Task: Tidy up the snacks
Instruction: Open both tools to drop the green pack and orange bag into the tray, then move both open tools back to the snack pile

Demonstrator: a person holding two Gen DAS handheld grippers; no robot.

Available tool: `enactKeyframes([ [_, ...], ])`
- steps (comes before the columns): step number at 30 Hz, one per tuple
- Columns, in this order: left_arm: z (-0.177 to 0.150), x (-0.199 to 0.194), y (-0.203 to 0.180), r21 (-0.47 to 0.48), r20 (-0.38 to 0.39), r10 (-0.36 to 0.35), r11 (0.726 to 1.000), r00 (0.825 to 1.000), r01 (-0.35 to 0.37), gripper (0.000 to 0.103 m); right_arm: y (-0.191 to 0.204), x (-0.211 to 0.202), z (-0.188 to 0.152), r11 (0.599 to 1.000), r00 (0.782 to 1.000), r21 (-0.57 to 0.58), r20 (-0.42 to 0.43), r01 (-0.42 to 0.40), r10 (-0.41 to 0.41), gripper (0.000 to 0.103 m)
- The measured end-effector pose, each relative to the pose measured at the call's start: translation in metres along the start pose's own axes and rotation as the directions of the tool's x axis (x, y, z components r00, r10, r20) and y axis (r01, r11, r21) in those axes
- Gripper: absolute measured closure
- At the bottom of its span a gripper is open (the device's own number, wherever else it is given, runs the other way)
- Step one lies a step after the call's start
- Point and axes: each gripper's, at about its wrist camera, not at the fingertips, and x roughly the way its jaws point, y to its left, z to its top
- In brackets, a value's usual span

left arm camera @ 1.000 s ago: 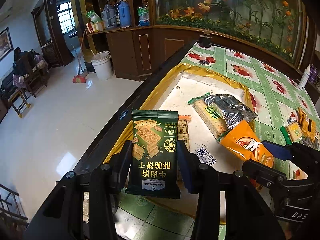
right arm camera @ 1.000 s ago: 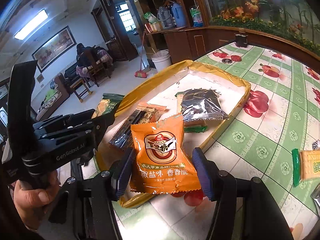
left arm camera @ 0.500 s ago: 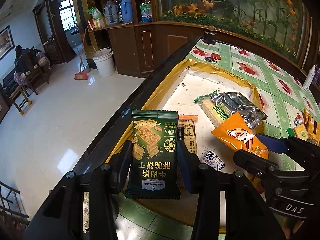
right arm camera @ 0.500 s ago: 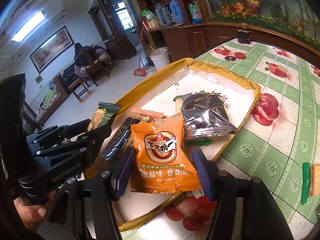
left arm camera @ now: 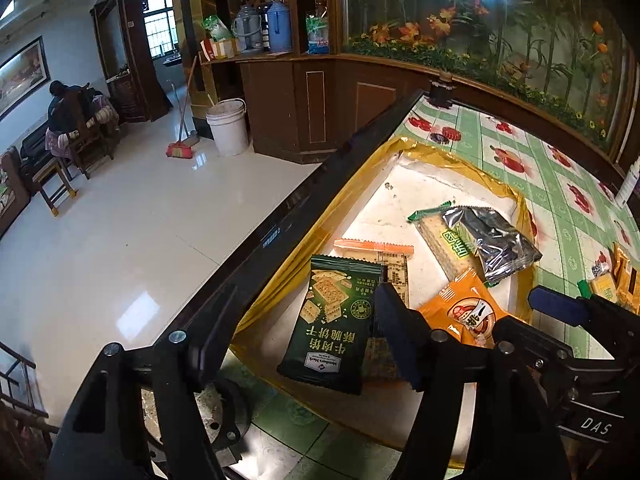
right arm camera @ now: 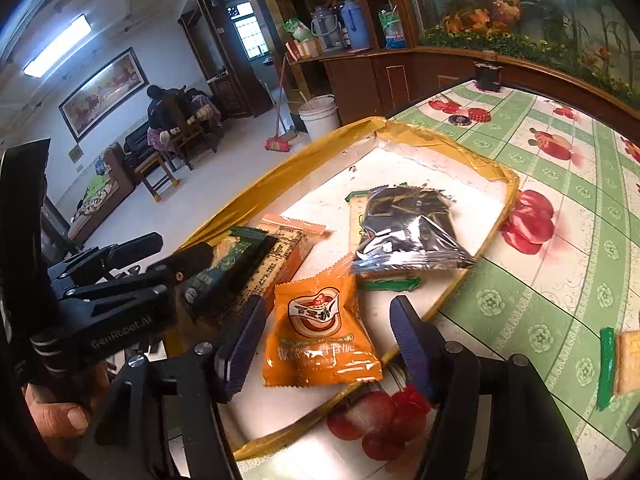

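Observation:
A shallow white tray with a yellow rim (left arm camera: 400, 200) (right arm camera: 420, 140) holds the snacks. My left gripper (left arm camera: 296, 328) is open; the dark green cracker packet (left arm camera: 332, 324) lies loose between its fingers in the tray's near corner. My right gripper (right arm camera: 324, 344) is open; the orange snack packet (right arm camera: 320, 332) (left arm camera: 468, 312) lies flat in the tray between its fingers. The green packet also shows in the right wrist view (right arm camera: 232, 260), partly behind the left gripper.
A silver foil packet (right arm camera: 404, 232) (left arm camera: 488, 236) lies over a green-edged cracker pack (left arm camera: 444, 240); an orange-topped cracker pack (left arm camera: 384, 256) lies beside the green packet. More snacks (left arm camera: 612, 280) (right arm camera: 624, 360) lie on the green tablecloth at right. The table's dark edge (left arm camera: 280, 224) runs left.
Both grippers have opened. The green packet and the orange packet have dropped from their fingers and now lie in the tray.

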Motion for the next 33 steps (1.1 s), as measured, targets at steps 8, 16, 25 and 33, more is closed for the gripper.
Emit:
enactKeyframes([
  [8,0.003,-0.035,-0.007,-0.018,0.104,0.010,1.000,0.995,-0.008,0.026,-0.020,-0.041,-0.017,0.998,0.998,0.058,0.062,0.031,-0.034,0.029],
  [16,0.005,-0.053,-0.028,0.025,0.144,0.005,1.000,0.990,-0.009,0.026,-0.067,-0.077,-0.048,0.981,0.992,0.175,0.081,0.080,-0.096,0.027],
  [25,0.002,-0.073,-0.053,0.071,0.172,-0.007,0.997,0.985,-0.005,0.024,-0.110,-0.115,-0.084,0.951,0.982,0.284,0.103,0.125,-0.159,0.025],
  [33,0.000,-0.089,-0.079,0.127,0.203,-0.018,0.992,0.979,-0.008,0.019,-0.130,-0.142,-0.108,0.928,0.973,0.346,0.127,0.138,-0.192,0.022],
])
